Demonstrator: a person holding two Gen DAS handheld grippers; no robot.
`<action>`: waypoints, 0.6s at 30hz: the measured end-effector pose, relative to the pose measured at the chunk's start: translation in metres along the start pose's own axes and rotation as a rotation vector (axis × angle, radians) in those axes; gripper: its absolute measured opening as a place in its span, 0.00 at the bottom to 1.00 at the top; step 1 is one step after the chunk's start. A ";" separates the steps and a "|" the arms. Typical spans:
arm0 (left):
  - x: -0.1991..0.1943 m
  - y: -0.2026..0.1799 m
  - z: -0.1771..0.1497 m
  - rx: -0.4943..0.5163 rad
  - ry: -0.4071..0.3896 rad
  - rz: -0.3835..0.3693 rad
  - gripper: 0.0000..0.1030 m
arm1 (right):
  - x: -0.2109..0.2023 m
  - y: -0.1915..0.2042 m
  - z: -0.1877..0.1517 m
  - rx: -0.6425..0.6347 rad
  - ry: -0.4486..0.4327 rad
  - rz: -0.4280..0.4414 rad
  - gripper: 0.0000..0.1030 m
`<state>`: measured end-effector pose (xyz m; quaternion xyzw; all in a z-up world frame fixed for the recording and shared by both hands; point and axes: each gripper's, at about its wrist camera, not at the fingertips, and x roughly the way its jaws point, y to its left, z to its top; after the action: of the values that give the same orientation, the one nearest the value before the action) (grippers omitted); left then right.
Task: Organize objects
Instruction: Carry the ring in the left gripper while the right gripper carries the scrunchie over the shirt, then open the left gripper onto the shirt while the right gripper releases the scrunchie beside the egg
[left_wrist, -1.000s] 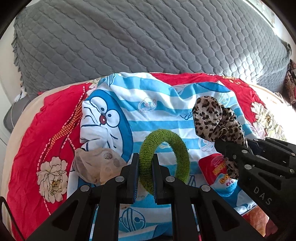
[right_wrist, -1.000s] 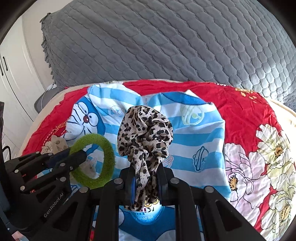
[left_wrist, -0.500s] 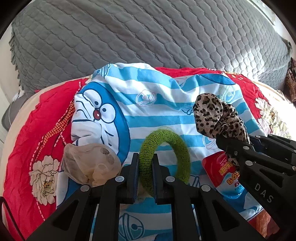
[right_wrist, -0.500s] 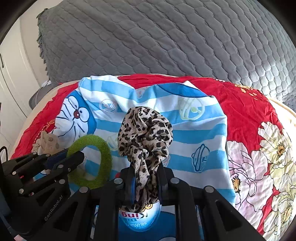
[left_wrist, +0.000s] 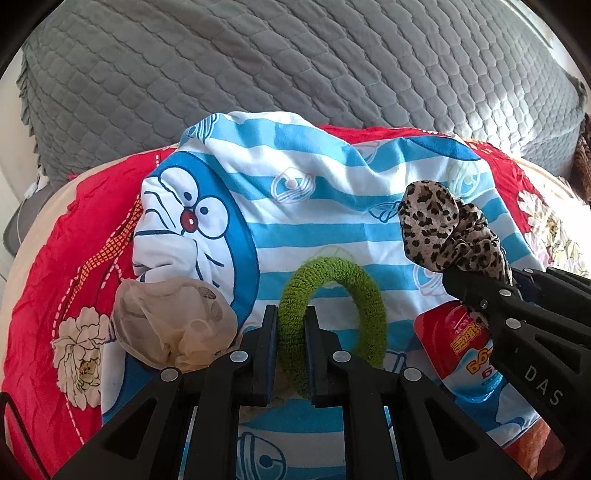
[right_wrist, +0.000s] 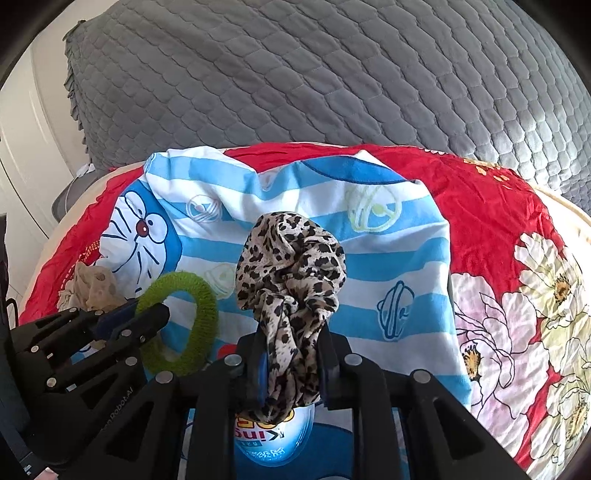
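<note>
My left gripper (left_wrist: 291, 325) is shut on a green fuzzy hair tie (left_wrist: 354, 291) and holds it upright above the blue striped Doraemon cloth (left_wrist: 314, 206). My right gripper (right_wrist: 290, 345) is shut on a leopard-print scrunchie (right_wrist: 291, 266), also held up over the cloth. The scrunchie also shows in the left wrist view (left_wrist: 439, 229), and the hair tie in the right wrist view (right_wrist: 201, 299). A beige sheer scrunchie (left_wrist: 170, 325) lies on the cloth at the left, beside my left gripper.
A red and blue snack packet (left_wrist: 465, 350) lies on the cloth under the right gripper. The cloth lies on a red flowered bedspread (right_wrist: 498, 236). A grey quilted cover (left_wrist: 295, 66) rises behind it. A white cabinet (right_wrist: 22, 147) stands at the far left.
Both grippers have moved forward over the cloth with their hair ties held. The beige scrunchie and the packet now sit closer in view.
</note>
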<state>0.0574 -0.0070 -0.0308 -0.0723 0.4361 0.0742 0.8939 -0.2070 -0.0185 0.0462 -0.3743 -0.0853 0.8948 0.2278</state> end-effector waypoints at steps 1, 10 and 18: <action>0.000 0.000 0.000 -0.003 0.000 0.003 0.13 | 0.000 0.000 0.000 0.001 0.000 -0.001 0.21; 0.001 0.000 -0.001 -0.005 0.005 0.014 0.16 | -0.001 -0.003 0.001 0.005 0.005 -0.012 0.22; -0.001 0.000 -0.001 -0.050 0.011 0.029 0.22 | -0.001 -0.003 0.000 0.009 0.010 -0.015 0.30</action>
<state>0.0562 -0.0069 -0.0304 -0.0887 0.4401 0.0975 0.8882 -0.2055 -0.0158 0.0479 -0.3773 -0.0830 0.8915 0.2367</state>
